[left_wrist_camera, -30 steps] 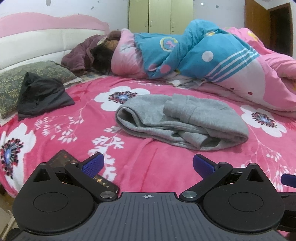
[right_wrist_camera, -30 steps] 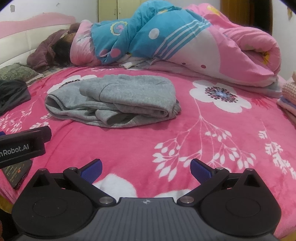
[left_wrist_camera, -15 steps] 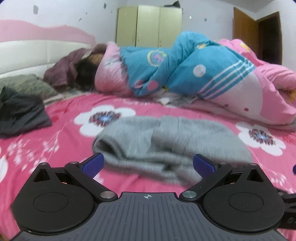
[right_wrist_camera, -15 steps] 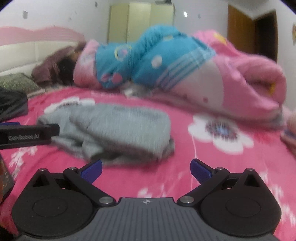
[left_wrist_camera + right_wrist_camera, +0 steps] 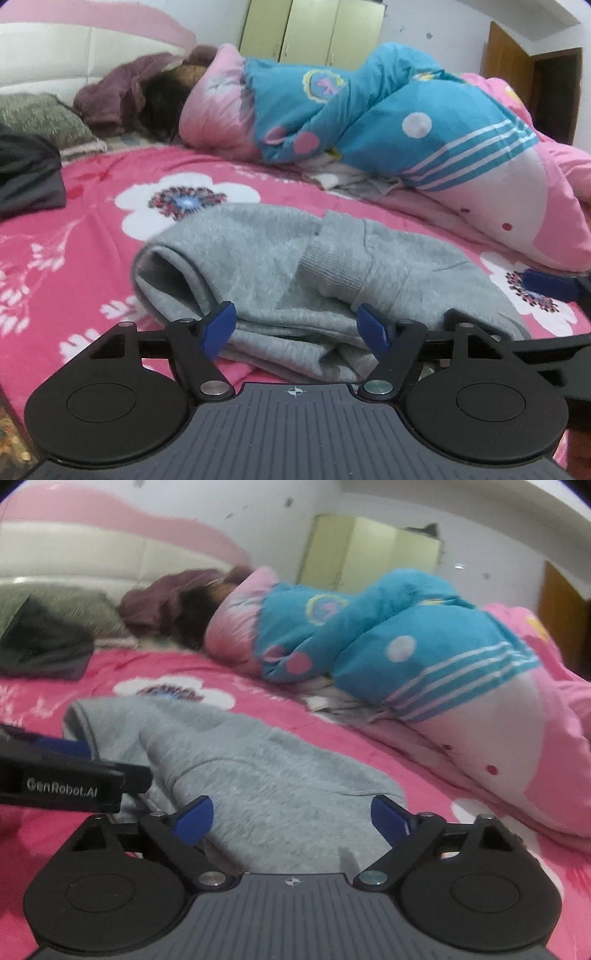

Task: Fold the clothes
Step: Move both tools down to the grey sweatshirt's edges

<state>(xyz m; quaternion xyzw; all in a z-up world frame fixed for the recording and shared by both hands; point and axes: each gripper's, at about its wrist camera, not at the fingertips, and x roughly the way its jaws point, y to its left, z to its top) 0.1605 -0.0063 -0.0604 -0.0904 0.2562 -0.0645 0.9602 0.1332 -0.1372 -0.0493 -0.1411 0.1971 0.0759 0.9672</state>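
Observation:
A grey sweatshirt (image 5: 280, 273) lies crumpled on the pink flowered bedspread (image 5: 74, 236). My left gripper (image 5: 297, 328) is open, its blue pads on either side of the garment's near edge. In the right wrist view the same grey sweatshirt (image 5: 266, 775) fills the space between the fingers of my right gripper (image 5: 291, 818), which is open just over its near right edge. The left gripper's black body (image 5: 62, 782) shows at the left of that view, and a blue pad of the right gripper (image 5: 550, 284) shows at the right edge of the left wrist view.
A person lies under a blue and pink quilt (image 5: 388, 122) along the far side of the bed. A dark garment (image 5: 26, 173) and a grey-green pillow (image 5: 40, 118) lie at the far left by the headboard. A wardrobe (image 5: 314, 29) stands behind.
Both grippers have moved forward and down to the grey sweatshirt. The left gripper's jaws have narrowed somewhat. The remote seen by the left gripper a second ago is out of view.

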